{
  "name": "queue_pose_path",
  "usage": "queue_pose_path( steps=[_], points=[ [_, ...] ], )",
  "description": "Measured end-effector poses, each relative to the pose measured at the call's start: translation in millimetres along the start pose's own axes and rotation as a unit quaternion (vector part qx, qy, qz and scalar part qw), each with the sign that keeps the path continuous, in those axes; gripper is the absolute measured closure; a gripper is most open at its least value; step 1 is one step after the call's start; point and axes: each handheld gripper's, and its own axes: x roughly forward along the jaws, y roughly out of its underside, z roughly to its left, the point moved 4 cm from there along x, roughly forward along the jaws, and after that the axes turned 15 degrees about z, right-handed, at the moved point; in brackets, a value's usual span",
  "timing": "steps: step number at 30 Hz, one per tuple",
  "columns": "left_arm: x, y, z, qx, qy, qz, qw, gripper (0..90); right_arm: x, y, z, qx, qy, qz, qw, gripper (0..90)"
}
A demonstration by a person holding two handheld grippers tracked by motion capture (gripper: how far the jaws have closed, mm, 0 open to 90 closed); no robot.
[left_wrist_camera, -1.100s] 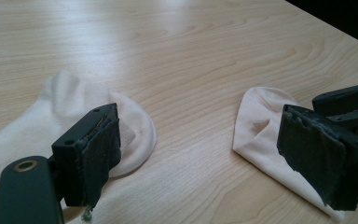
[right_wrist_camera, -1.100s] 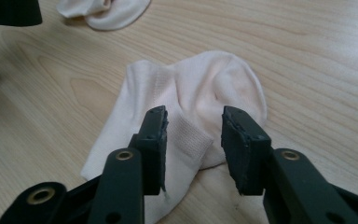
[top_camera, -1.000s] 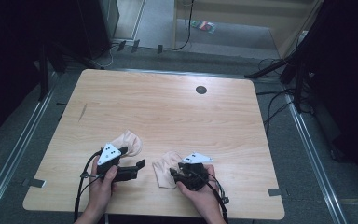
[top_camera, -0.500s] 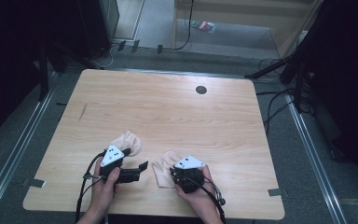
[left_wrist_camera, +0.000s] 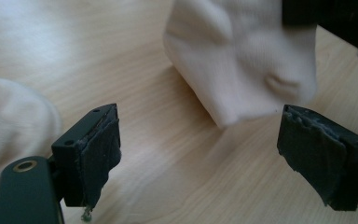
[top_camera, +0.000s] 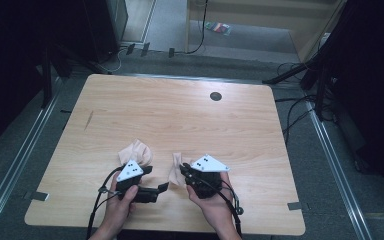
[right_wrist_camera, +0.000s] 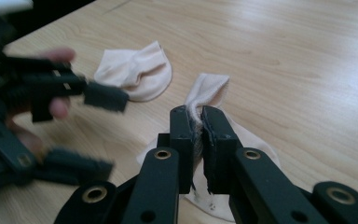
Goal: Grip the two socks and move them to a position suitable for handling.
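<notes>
Pinching the ribbed cuff of a soft peach knit sock (right_wrist_camera: 209, 95), your right gripper (right_wrist_camera: 199, 126) has just been closing, fabric caught between its pads. Your left gripper (left_wrist_camera: 200, 154) stands wide open beside it, nothing between its padded jaws, with a second crumpled peach sock (top_camera: 135, 151) just behind it. Smooth pale wooden table (top_camera: 180, 115) lies bare ahead.

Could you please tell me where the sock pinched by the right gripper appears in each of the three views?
High view: the pinched sock sits low centre, between the two grippers.
Left gripper view: it fills the upper middle, above the open fingers.
Right gripper view: it is at centre, clamped between the fingers.
Shared landmark: the second sock.
</notes>
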Motion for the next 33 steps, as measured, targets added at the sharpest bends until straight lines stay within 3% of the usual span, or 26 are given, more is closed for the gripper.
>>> queue_pose_path(
  steps=[2,7,8,9,10,12,14,15,16,17,18,20,21,22,23,24,26,27,28,30,32,33],
  points=[
    [7.8,0.1,-6.1,0.004,0.000,0.011,0.9999,12.2,-4.0,-3.1,0.4,0.002,0.000,-0.005,1.0000,84.5],
    [21.7,-4.6,-15.1,-0.011,-0.034,0.036,0.9987,15.5,-12.9,-7.6,4.6,0.005,-0.022,-0.018,0.9996,84.4],
    [23.0,-6.7,-13.9,-0.016,-0.060,0.032,0.9976,26.8,-17.9,-9.9,8.9,0.005,-0.036,-0.023,0.9991,84.5],
    [23.0,-6.7,-13.9,-0.016,-0.060,0.032,0.9976,34.3,-17.9,-9.9,8.9,0.005,-0.036,-0.023,0.9991,84.5],
    [21.9,-7.1,-12.8,-0.014,-0.066,0.024,0.9975,34.3,-20.7,-11.5,11.3,0.003,-0.042,-0.028,0.9987,84.5],
    [14.7,-8.1,-9.9,-0.005,-0.080,0.001,0.9968,61.4,-26.0,-15.2,15.6,-0.006,-0.053,-0.038,0.9979,84.5],
    [-2.5,-9.2,-5.3,0.012,-0.112,-0.028,0.9932,86.1,-32.2,-20.0,19.0,-0.007,-0.071,-0.058,0.9958,84.9],
    [-10.0,-9.2,-4.1,0.016,-0.136,-0.037,0.9899,88.7,-34.0,-22.3,19.4,-0.008,-0.075,-0.068,0.9948,85.1],
    [-21.0,-8.9,-3.1,0.027,-0.174,-0.048,0.9832,89.3,-35.8,-24.9,19.8,-0.011,-0.069,-0.082,0.9942,85.4],
    [-31.6,-8.1,-4.0,0.040,-0.214,-0.058,0.9742,89.3,-35.8,-24.9,19.8,-0.011,-0.069,-0.082,0.9942,85.4],
    [-47.1,-6.1,-8.2,0.075,-0.278,-0.070,0.9550,89.4,-33.0,-24.8,18.0,-0.011,-0.062,-0.083,0.9945,85.5],
    [-48.4,-5.4,-9.7,0.081,-0.283,-0.059,0.9538,89.4,-29.6,-23.0,16.1,-0.009,-0.060,-0.078,0.9951,85.5],
    [-36.0,-2.4,-10.7,0.075,-0.254,-0.010,0.9643,89.2,-18.5,-15.6,8.1,-0.001,-0.050,-0.061,0.9969,85.5],
    [-36.0,-2.4,-10.7,0.075,-0.254,-0.010,0.9643,89.1,-18.5,-15.6,8.1,-0.001,-0.050,-0.061,0.9969,85.5],
    [-23.7,1.7,-11.6,0.077,-0.242,0.015,0.9672,89.1,-11.2,-9.8,2.0,0.009,-0.045,-0.047,0.9978,85.5],
    [-16.1,4.6,-13.0,0.081,-0.237,0.027,0.9677,88.7,4.3,4.9,-12.9,0.037,-0.034,-0.011,0.9987,85.5],
    [1.1,10.9,-18.0,0.090,-0.222,0.042,0.9700,88.3,10.6,13.3,-20.2,0.048,-0.027,0.003,0.9985,85.5],
    [8.8,12.9,-20.4,0.091,-0.206,0.052,0.9729,86.4,15.2,21.7,-26.5,0.057,-0.021,0.019,0.9980,85.5],
    [16.4,14.9,-23.8,0.091,-0.173,0.067,0.9785,81.1,17.8,29.1,-32.3,0.065,-0.014,0.035,0.9972,85.5],
    [18.7,14.6,-27.0,0.104,-0.176,0.070,0.9764,66.4,18.8,40.0,-43.0,0.066,0.003,0.060,0.9960,85.6],
    [15.6,11.9,-28.3,0.101,-0.135,0.064,0.9836,49.8,17.9,42.2,-51.5,0.067,0.009,0.063,0.9957,85.5],
    [13.2,10.6,-27.4,0.096,-0.117,0.060,0.9867,46.2,17.8,42.0,-53.9,0.069,0.008,0.063,0.9956,85.5]
  ],
)
